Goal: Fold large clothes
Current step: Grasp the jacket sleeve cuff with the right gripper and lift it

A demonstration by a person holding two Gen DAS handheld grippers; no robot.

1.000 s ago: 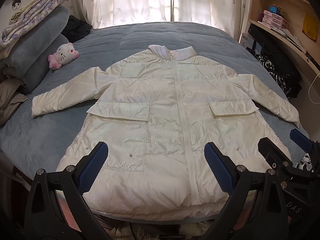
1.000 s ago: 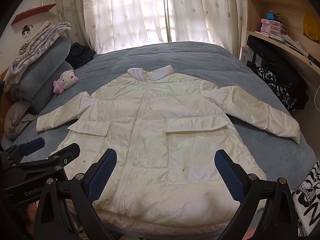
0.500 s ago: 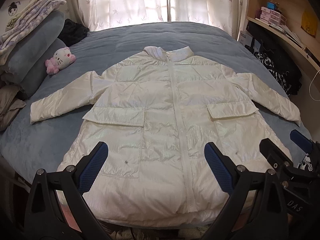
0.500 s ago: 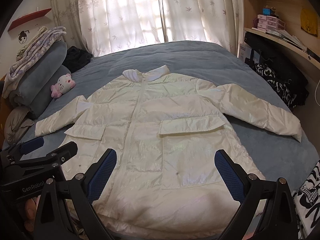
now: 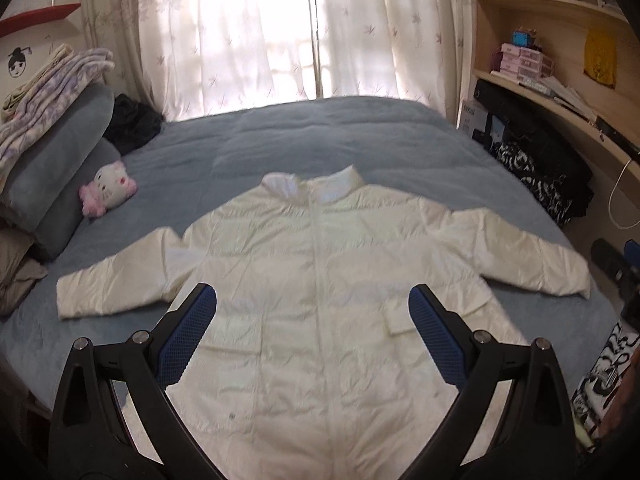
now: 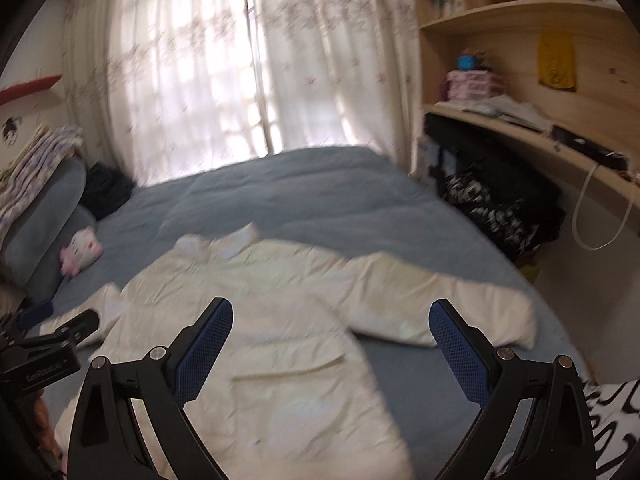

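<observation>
A large white puffer jacket [image 5: 320, 288] lies flat, front up and zipped, on the blue bed, both sleeves spread out to the sides. It also shows in the right wrist view [image 6: 280, 320], blurred. My left gripper [image 5: 312, 320] is open and empty, held above the jacket's lower middle. My right gripper [image 6: 330, 340] is open and empty, above the jacket's right side near the right sleeve [image 6: 448, 312]. The left gripper's body shows at the left edge of the right wrist view [image 6: 44, 356].
The blue bed [image 5: 320, 140] fills the room's middle. A pink and white plush cat [image 5: 108, 192] and stacked pillows and blankets [image 5: 48, 128] lie at the left. Wooden shelves [image 5: 560, 60] and dark bags [image 5: 532, 160] stand at the right. Curtains [image 5: 280, 32] hang behind.
Both grippers have lifted and tilted up, so more of the room and less of the jacket's hem shows. The right gripper has swung to the right. The jacket has not moved.
</observation>
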